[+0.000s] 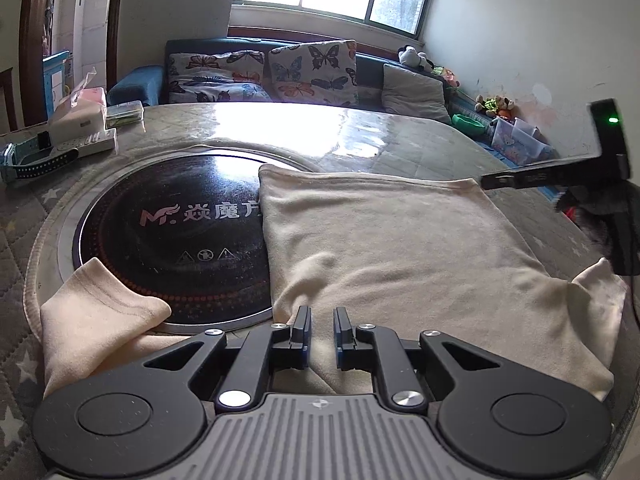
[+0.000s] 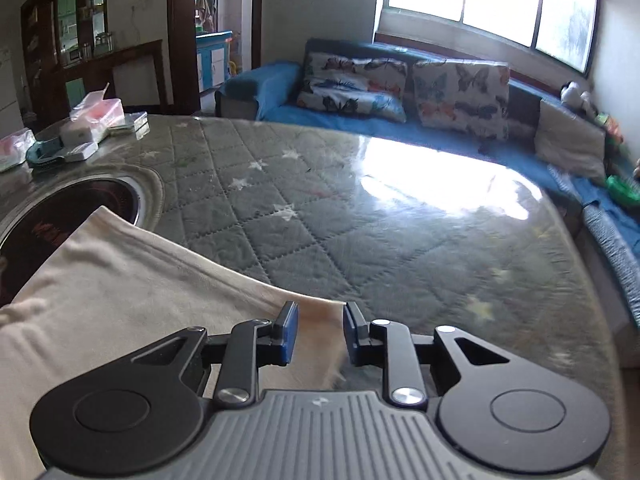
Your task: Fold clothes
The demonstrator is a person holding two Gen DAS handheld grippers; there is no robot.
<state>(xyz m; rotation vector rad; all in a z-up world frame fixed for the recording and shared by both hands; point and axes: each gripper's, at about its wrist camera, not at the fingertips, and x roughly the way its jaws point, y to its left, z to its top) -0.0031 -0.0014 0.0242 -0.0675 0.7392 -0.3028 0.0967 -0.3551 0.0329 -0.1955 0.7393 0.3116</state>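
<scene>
**Cream garment spread on the table, both grippers at its near edge**

From my seat, left to right: a sleeve of the cream garment lies turned out toward the table's near-left edge, touching the rim of the black induction hob sunk into the quilted table; the body covers the hob's right side and runs toward the table's right edge, where a second flap sits bunched.

The left gripper hovers over the near hem of the body; its jaws stand parted with a narrow gap, and I see cloth below them, nothing pinched between; the right gripper sits at the garment's right-hand border with its jaws spread wider, a corner of cloth lying in the gap, not clamped.

I judge the fabric light, soft and limp; it will sag and crease wherever I lift it, and may slide on the glossy table cover; corners, hem and sleeve ends are the sensible holds.
</scene>
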